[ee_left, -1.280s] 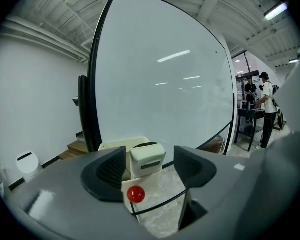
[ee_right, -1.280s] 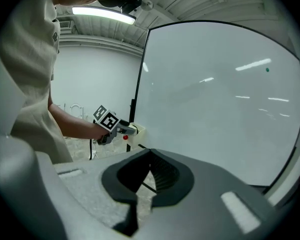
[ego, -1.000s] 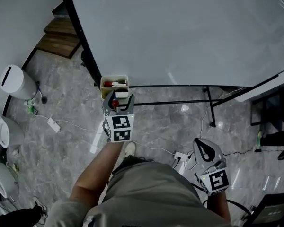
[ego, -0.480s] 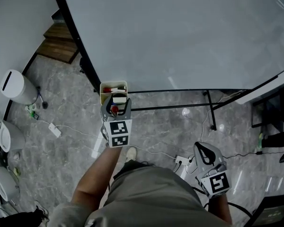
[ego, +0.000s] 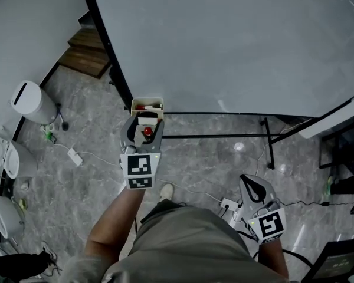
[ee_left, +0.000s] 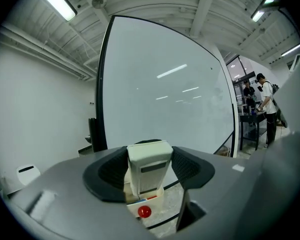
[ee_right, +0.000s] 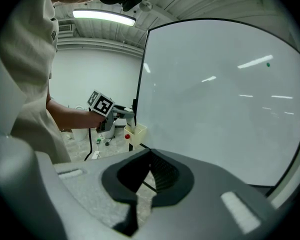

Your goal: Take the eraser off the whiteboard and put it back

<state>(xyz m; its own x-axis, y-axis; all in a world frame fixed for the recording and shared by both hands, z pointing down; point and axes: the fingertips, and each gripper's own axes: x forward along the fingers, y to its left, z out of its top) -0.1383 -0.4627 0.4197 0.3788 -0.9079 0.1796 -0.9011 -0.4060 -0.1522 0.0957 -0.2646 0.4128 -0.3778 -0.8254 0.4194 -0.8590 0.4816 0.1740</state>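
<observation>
White bin (ego: 30, 102) on grey marble floor (ego: 212, 158); power strip (ego: 75, 156) near; wooden step (ego: 88, 55) farther off.

1. Whiteboard (ego: 236, 40) face: open across its whole width.
2. Box (ego: 148, 99) at its lower left corner stands just ahead of the left tongs (ego: 144, 119), clamped on the eraser (ee_left: 149, 166).
3. Stand bars (ego: 224, 136) cross below the board.

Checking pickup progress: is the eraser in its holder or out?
Mostly out: the left gripper grips the eraser upright above the cream holder. Whether its lower end clears the rim, cannot tell.
</observation>
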